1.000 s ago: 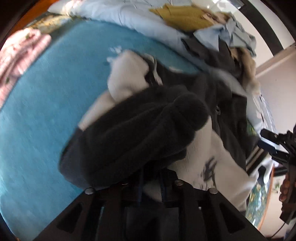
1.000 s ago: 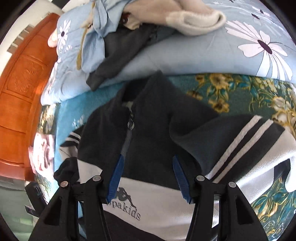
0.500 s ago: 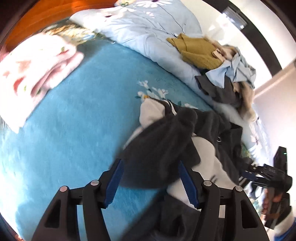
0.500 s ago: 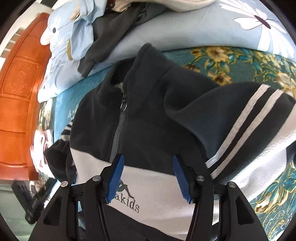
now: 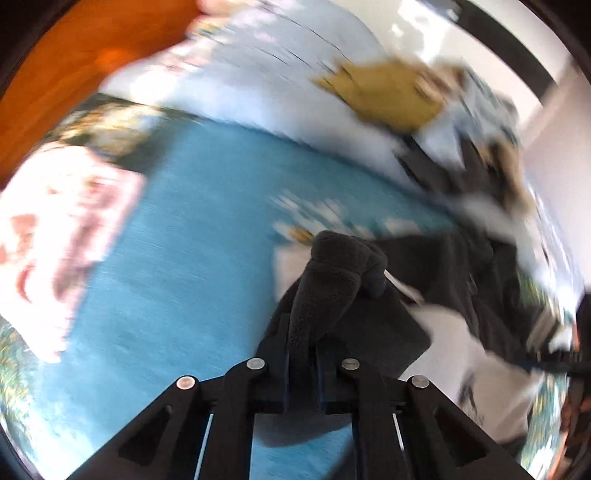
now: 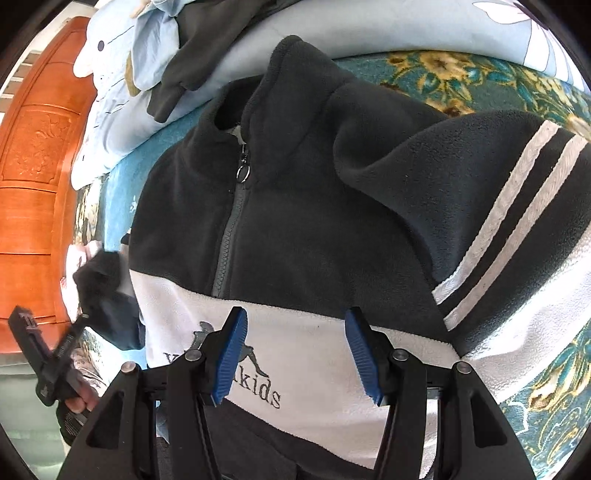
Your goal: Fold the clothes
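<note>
A dark grey and white fleece zip jacket (image 6: pixel 295 229) lies face up on the blue bedspread (image 5: pixel 192 266), collar at the far side. My left gripper (image 5: pixel 303 354) is shut on the jacket's dark sleeve cuff (image 5: pixel 332 280) and holds it above the bed, left of the jacket body. The left gripper also shows at the left of the right wrist view (image 6: pixel 48 365). My right gripper (image 6: pixel 295 350) is open over the white chest band with the embroidered logo, its blue pads (image 6: pixel 231 354) apart with nothing between them. The right sleeve (image 6: pixel 517 229) with white stripes is folded across the body.
A pile of unfolded clothes (image 5: pixel 424 96) lies on a light blue quilt (image 6: pixel 388 26) at the far side. A folded pink garment (image 5: pixel 62 236) sits at the left. An orange wooden headboard (image 6: pixel 29 206) borders the bed.
My left gripper let go of the sleeve, opened, then shut again on the cuff and lifted it. My right gripper moved closer over the jacket's chest and stayed open.
</note>
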Tool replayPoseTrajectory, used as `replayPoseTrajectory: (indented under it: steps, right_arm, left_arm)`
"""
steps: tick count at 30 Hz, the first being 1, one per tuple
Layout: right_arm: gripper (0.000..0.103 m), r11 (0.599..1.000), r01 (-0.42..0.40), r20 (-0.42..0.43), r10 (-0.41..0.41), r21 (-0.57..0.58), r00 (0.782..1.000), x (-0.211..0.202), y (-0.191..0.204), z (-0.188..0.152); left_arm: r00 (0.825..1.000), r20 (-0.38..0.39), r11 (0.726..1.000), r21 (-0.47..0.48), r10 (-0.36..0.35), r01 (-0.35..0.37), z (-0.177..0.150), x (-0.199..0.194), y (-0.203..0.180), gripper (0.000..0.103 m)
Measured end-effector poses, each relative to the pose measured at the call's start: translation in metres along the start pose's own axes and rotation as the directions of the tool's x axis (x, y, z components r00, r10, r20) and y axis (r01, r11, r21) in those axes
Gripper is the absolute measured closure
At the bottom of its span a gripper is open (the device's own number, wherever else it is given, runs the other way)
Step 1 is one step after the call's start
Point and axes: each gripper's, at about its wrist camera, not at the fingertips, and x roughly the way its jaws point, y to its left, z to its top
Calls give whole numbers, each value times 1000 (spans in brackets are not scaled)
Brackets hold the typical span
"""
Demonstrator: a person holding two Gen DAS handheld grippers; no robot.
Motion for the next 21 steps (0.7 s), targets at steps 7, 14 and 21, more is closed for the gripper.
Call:
replayPoseTrajectory:
  steps: [7, 14, 21]
  right_arm:
    - [46, 999, 25, -16, -25, 24, 1000, 4, -6, 1]
    - [46, 999, 37, -29, -36, 10, 999, 8, -1, 3]
    - [46, 998, 55, -11, -55, -11, 998, -2, -9, 9]
  left_arm:
    - [979, 98, 927, -350, 180, -135, 13, -39, 116, 94]
    - [973, -40, 903, -367, 225, -224, -22, -11, 139, 93]
    - [983, -94, 903, -389, 156, -181, -52, -3, 152, 82]
